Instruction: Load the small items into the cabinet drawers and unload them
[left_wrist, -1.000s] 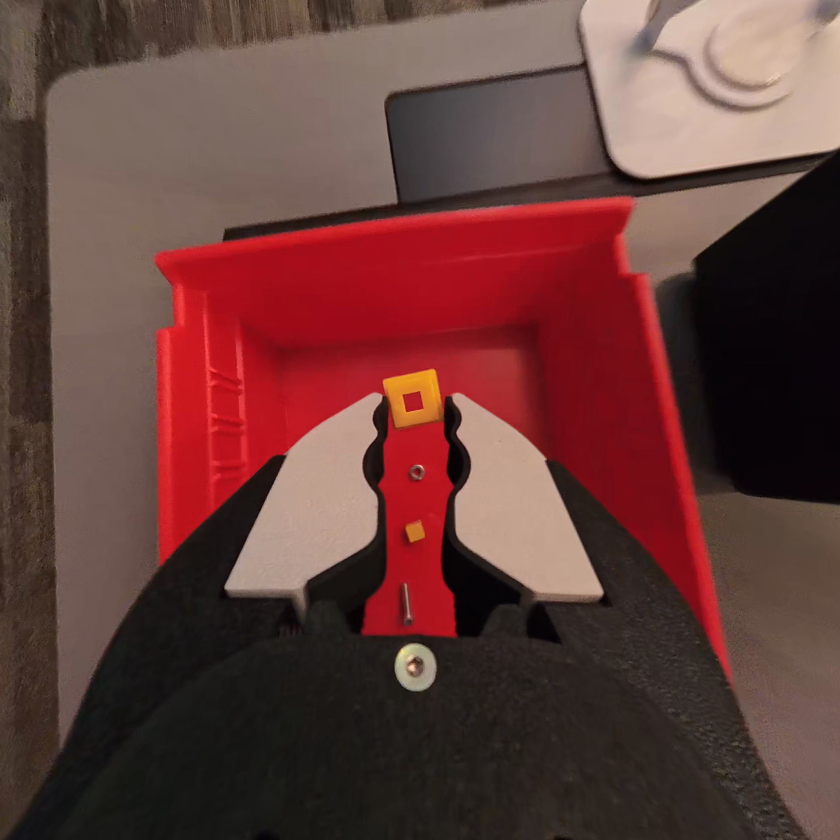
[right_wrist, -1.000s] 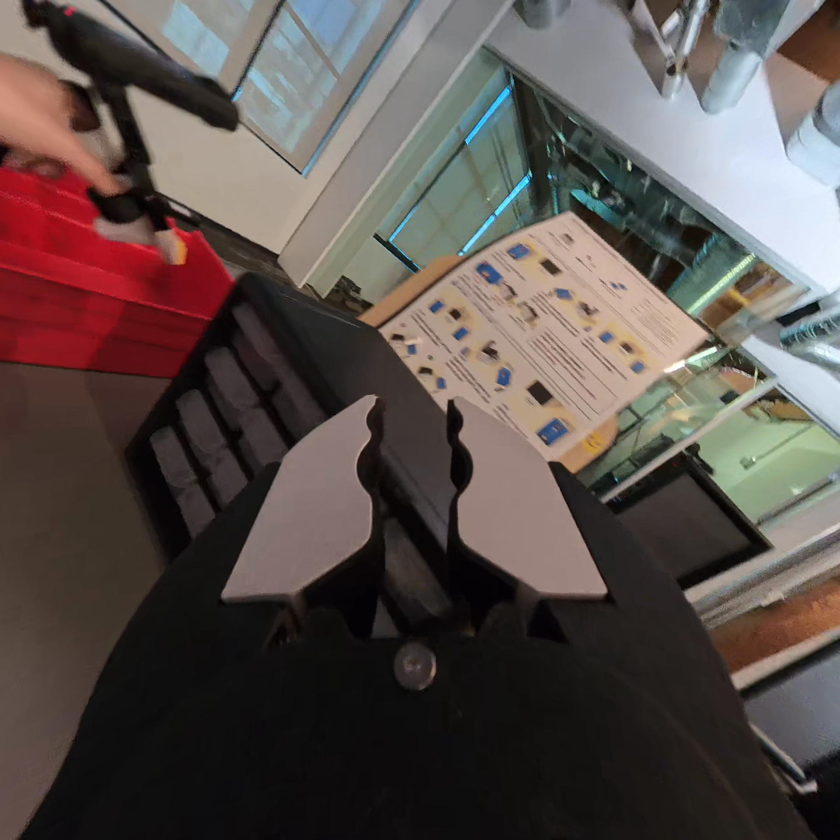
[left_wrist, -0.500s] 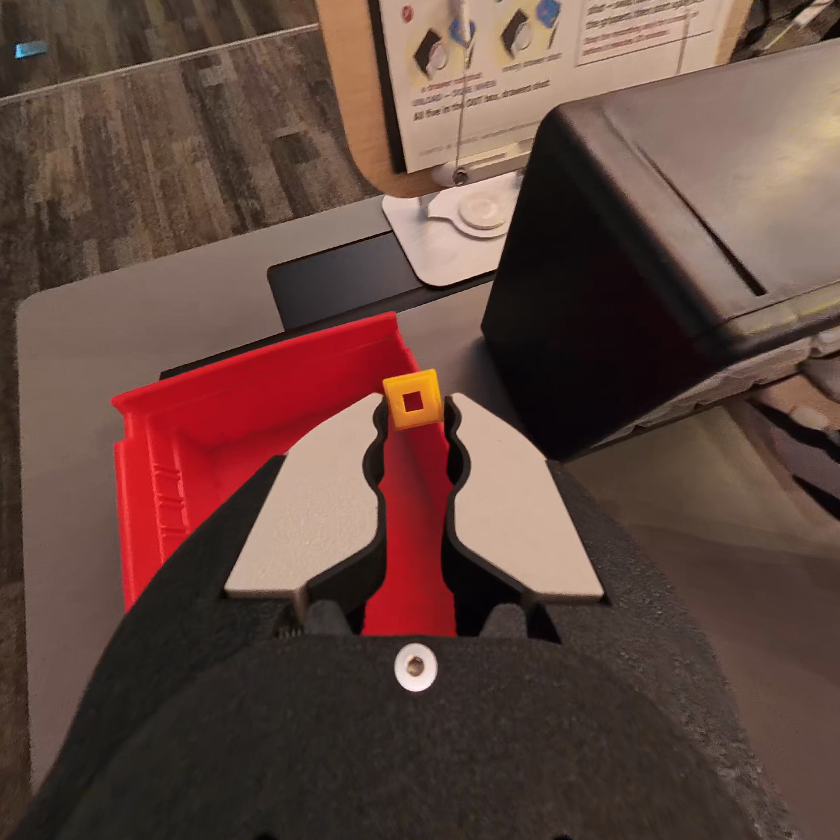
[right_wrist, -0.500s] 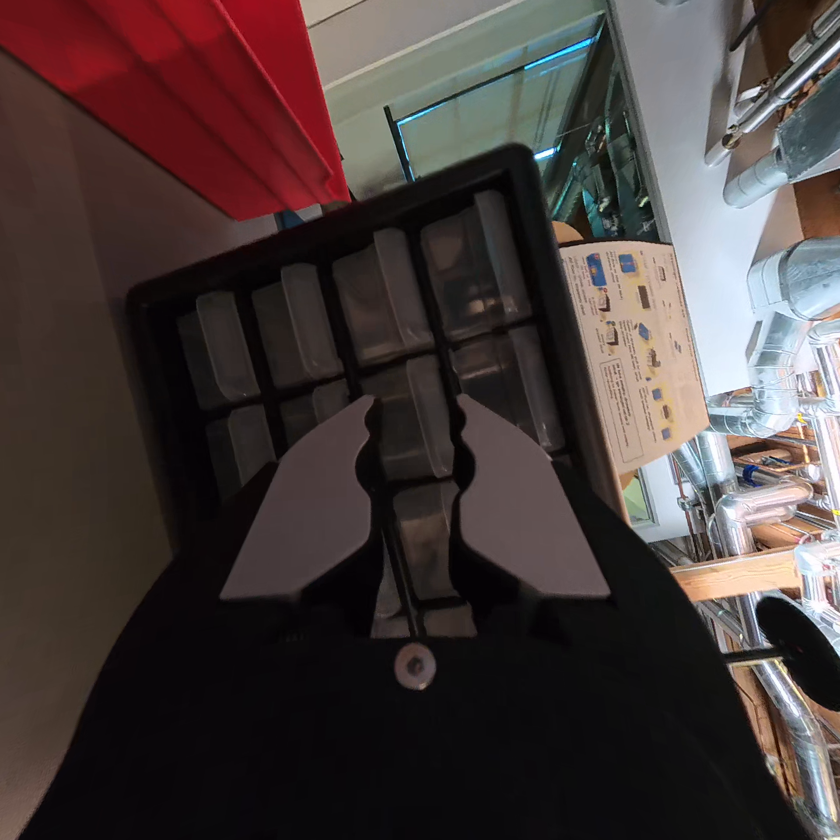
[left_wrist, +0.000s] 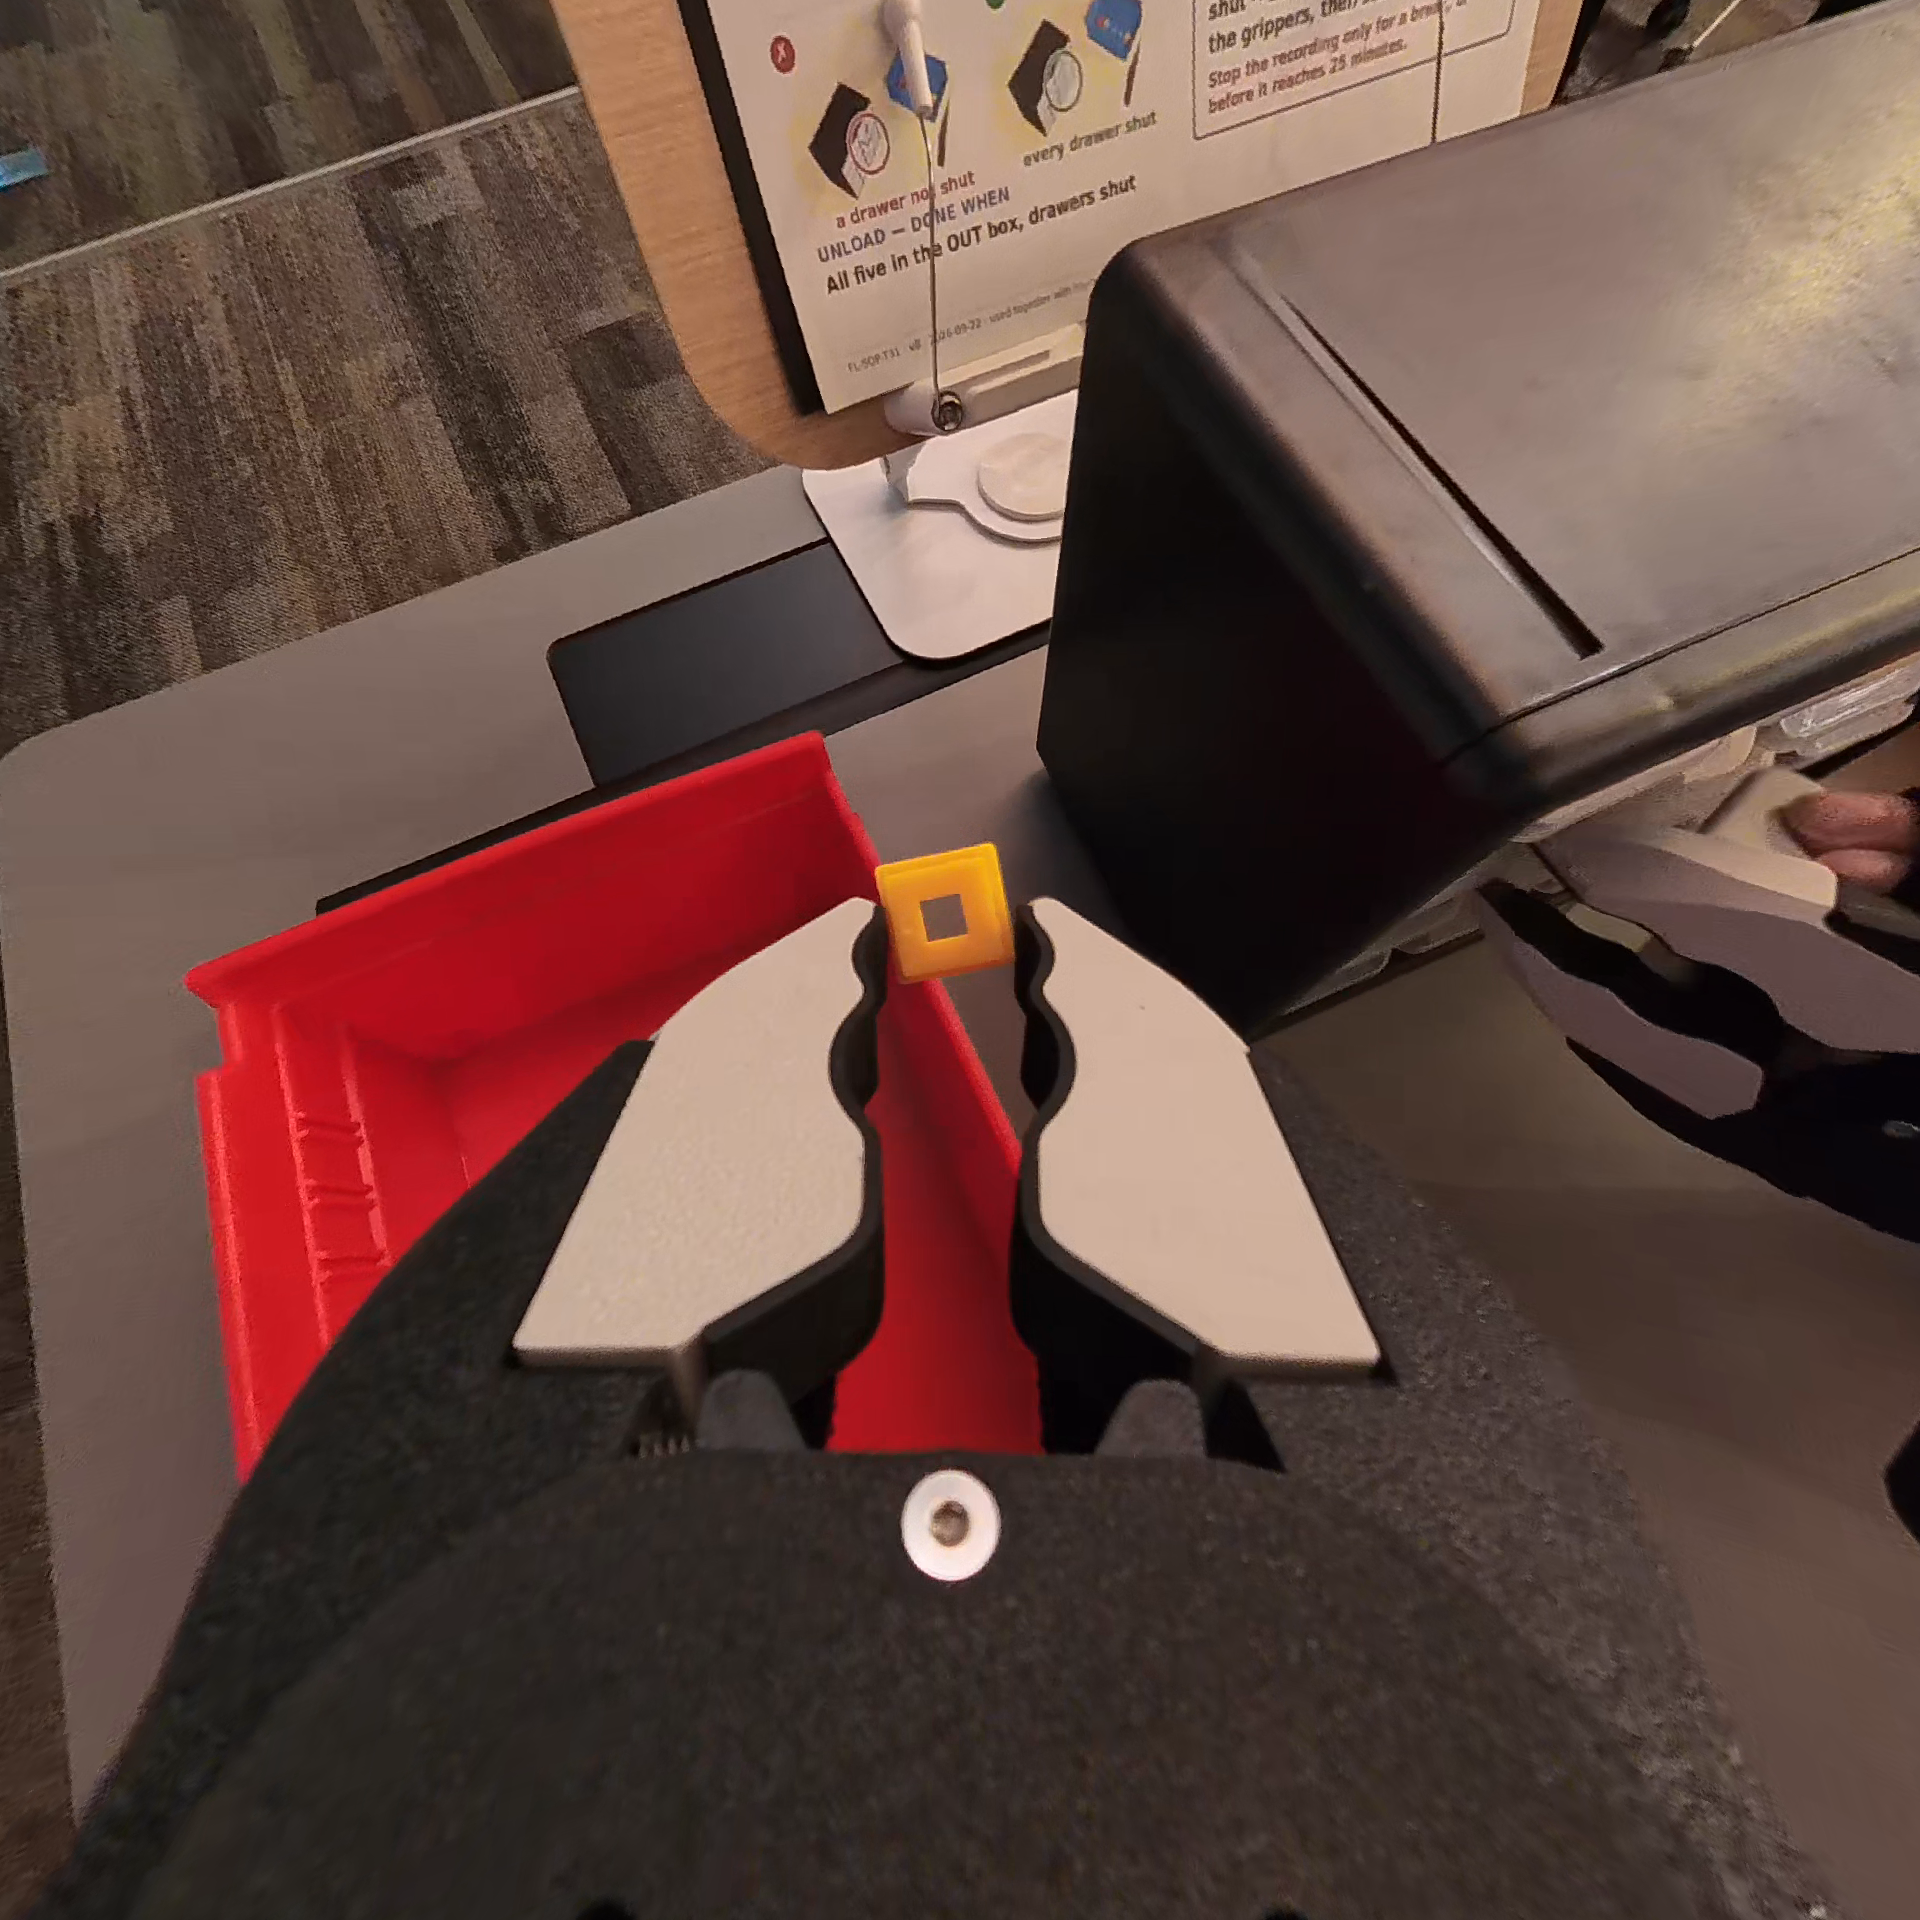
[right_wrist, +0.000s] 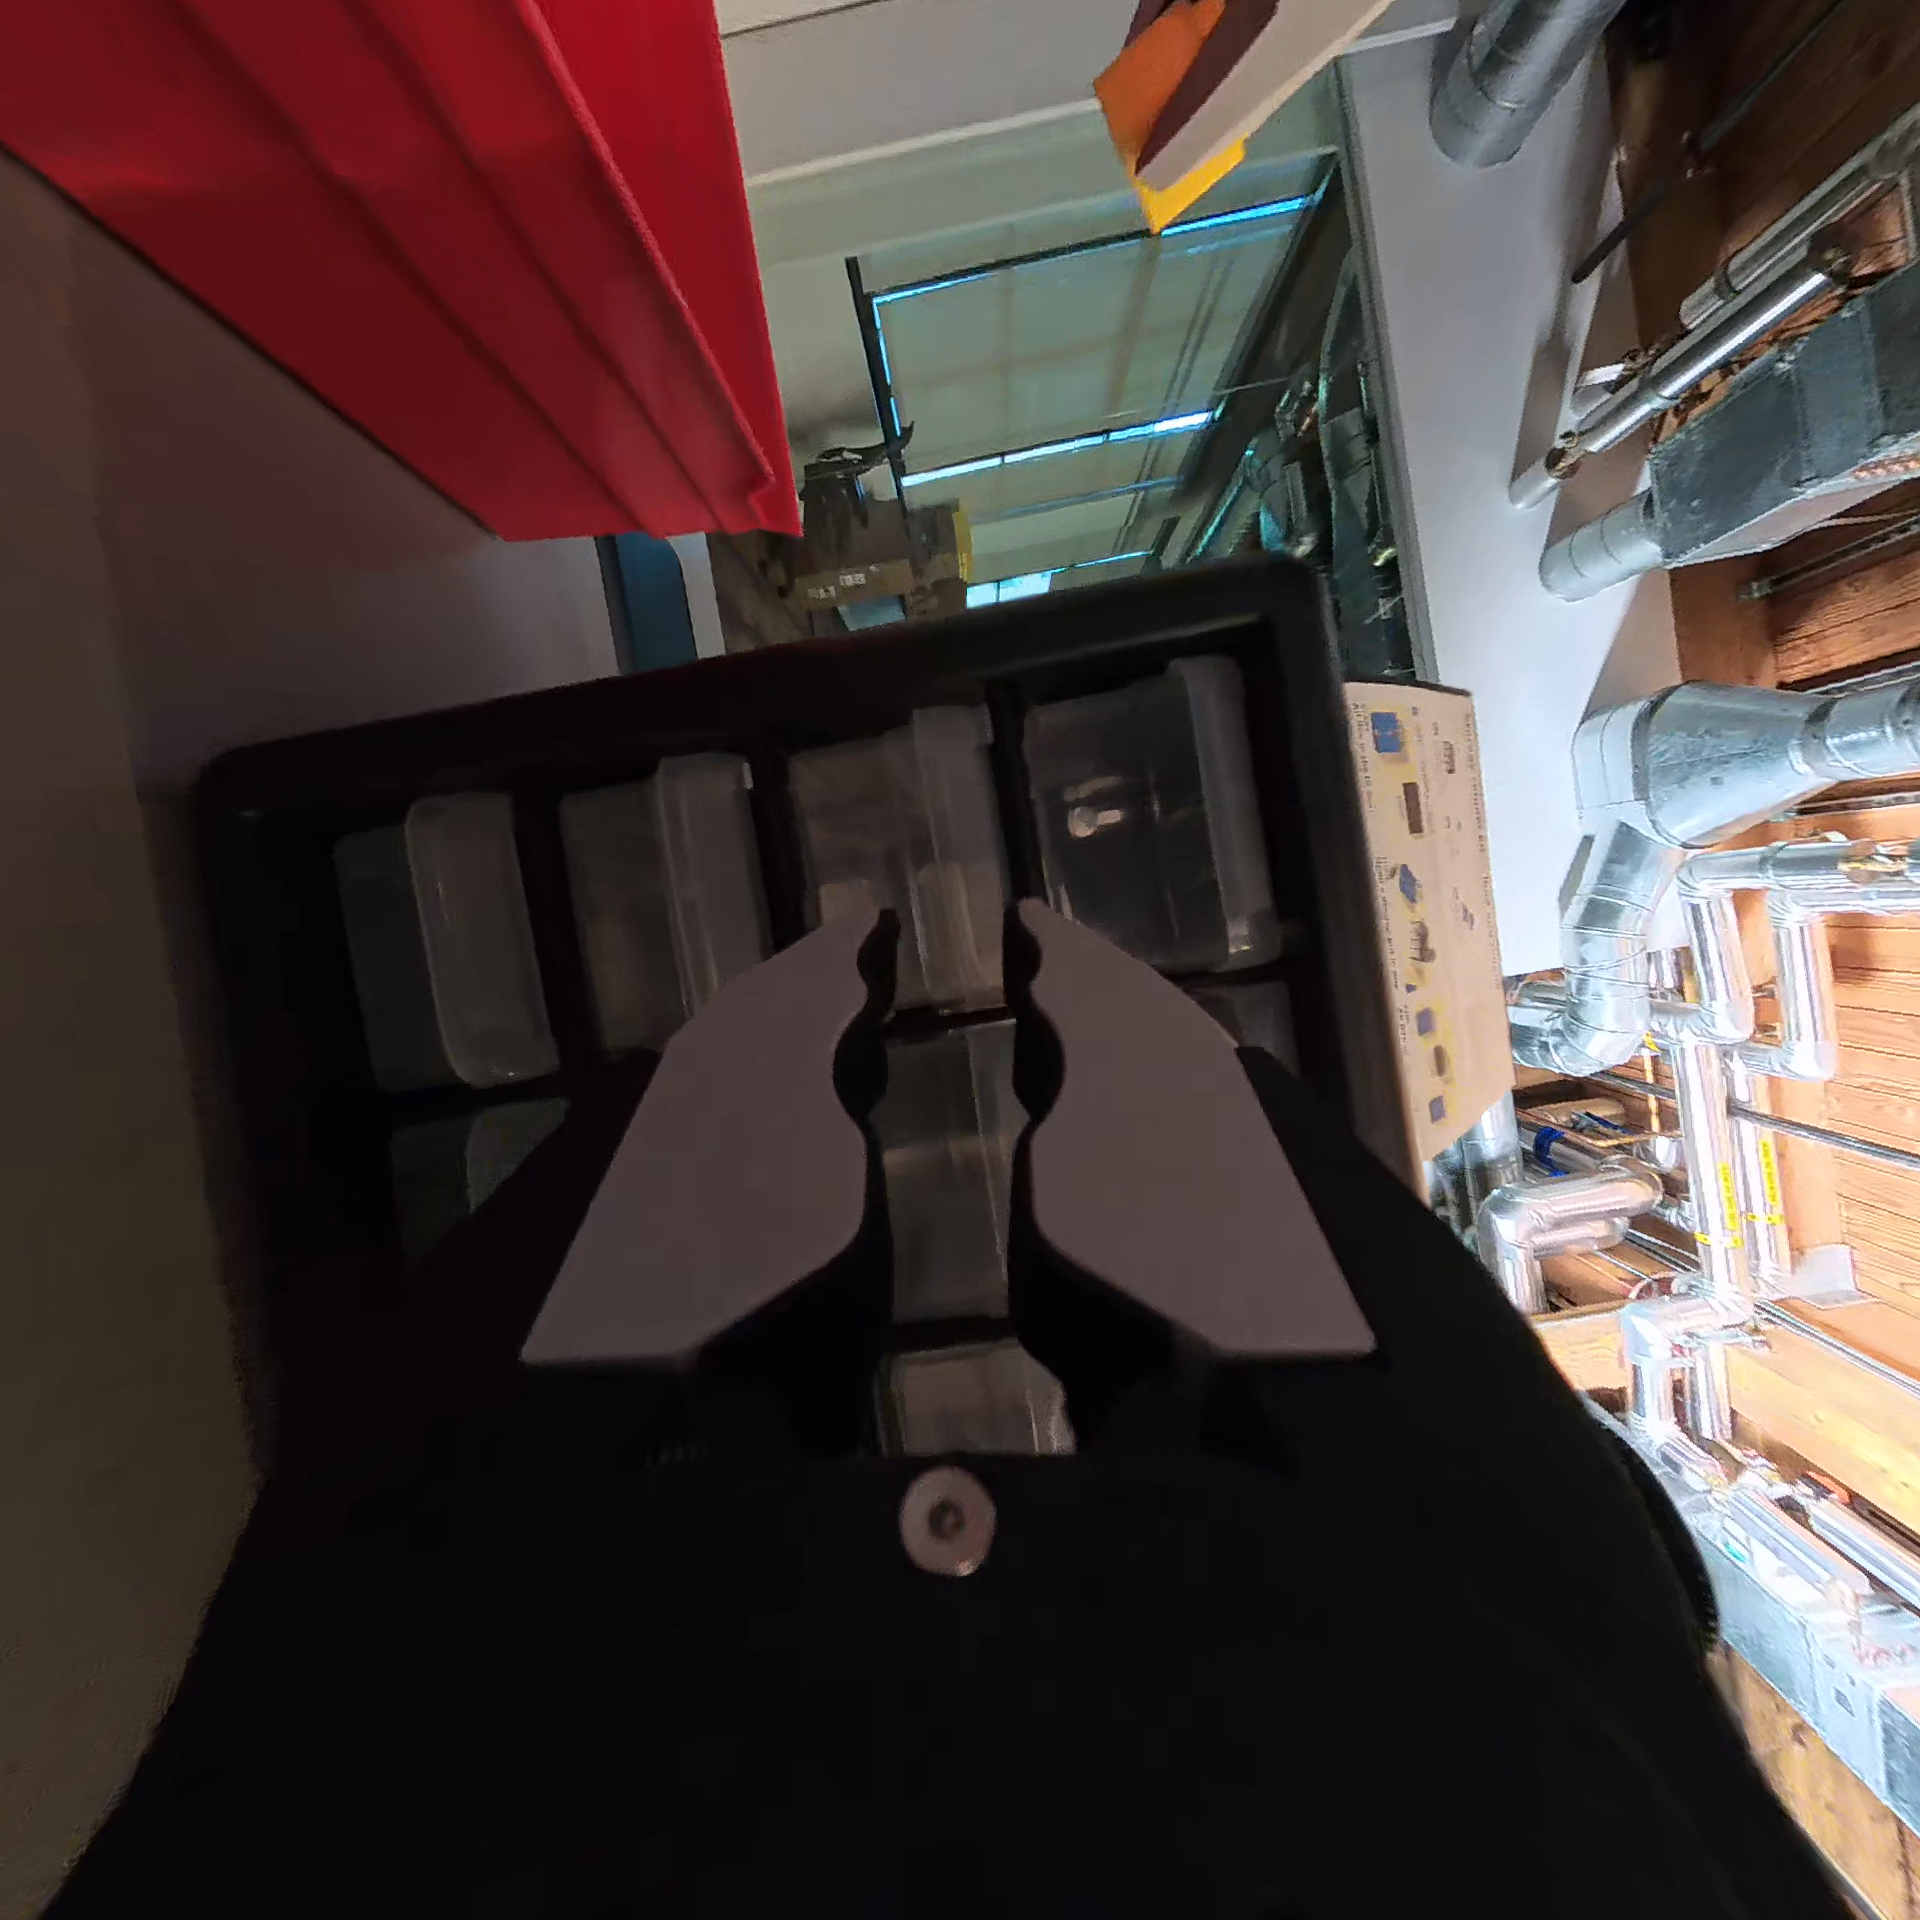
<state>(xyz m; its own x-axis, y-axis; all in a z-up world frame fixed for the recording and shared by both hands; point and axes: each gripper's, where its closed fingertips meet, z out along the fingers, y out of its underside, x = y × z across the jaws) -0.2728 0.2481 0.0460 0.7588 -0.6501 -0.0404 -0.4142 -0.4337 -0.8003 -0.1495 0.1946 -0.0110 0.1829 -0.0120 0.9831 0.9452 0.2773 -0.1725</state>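
Note:
My left gripper (left_wrist: 943, 920) is shut on a small yellow square piece with a square hole (left_wrist: 943, 914). It holds the piece above the right wall of the red bin (left_wrist: 540, 935), just left of the black cabinet (left_wrist: 1455, 468). My right gripper (right_wrist: 948, 930) has a narrow gap between its jaws. It faces the cabinet's front (right_wrist: 727, 675) with its tips at the handle of a clear drawer (right_wrist: 940, 1143). I cannot tell whether it touches the handle. It also shows in the left wrist view (left_wrist: 1621, 935), held by a hand, under the cabinet's front edge.
A grey table (left_wrist: 312, 779) holds the bin and the cabinet. An instruction board (left_wrist: 1039, 156) on a white base (left_wrist: 956, 561) stands behind them, next to a dark mat (left_wrist: 707, 675). Several clear drawers (right_wrist: 447, 935) are shut. One upper drawer holds a small item (right_wrist: 1091, 821). The tips of one gripper are about 15 centimetres away from the tips of the other.
My left gripper has lifted the yellow piece out of the red bin and carried it right, toward the cabinet. My right gripper has swung round to face the drawers and moved closer.

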